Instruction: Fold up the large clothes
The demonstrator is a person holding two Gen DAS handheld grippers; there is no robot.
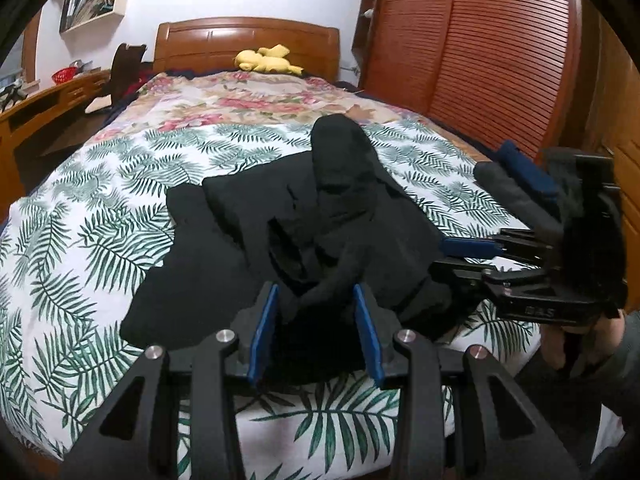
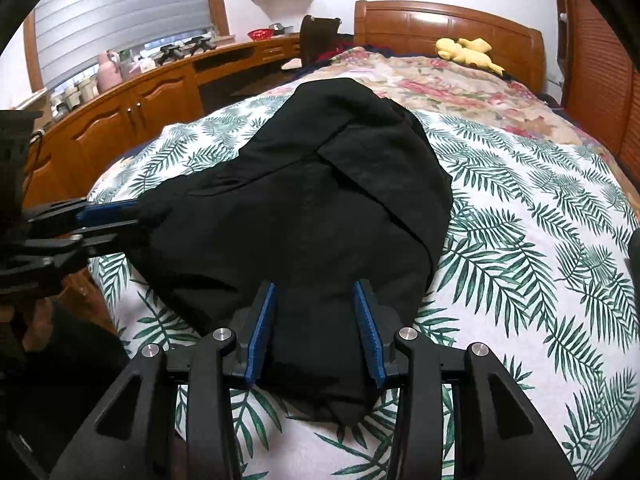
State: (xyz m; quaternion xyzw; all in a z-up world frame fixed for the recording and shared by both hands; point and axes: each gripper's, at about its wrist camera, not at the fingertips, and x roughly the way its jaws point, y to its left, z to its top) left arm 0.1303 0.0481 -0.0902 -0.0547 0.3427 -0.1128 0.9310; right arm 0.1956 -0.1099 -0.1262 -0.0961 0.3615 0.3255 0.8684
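Soft black garment (image 2: 304,184) lies bunched and creased on the leaf-print bedspread (image 2: 520,240). Left claw (image 1: 316,330) and right claw (image 2: 316,330) each pinch a rumpled edge of the garment's near side.

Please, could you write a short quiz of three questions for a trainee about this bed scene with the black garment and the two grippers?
1. True or false: the black garment lies on a bedcover with a green leaf print.
2. What yellow thing lies near the headboard? A) a soft toy B) a cup C) a book
3. Fill in: black cloth sits between the fingers of the left gripper and of the ____ gripper.

Key: 1 true. 2 A, the soft toy. 3 right; the right gripper also has cloth between its fingers.
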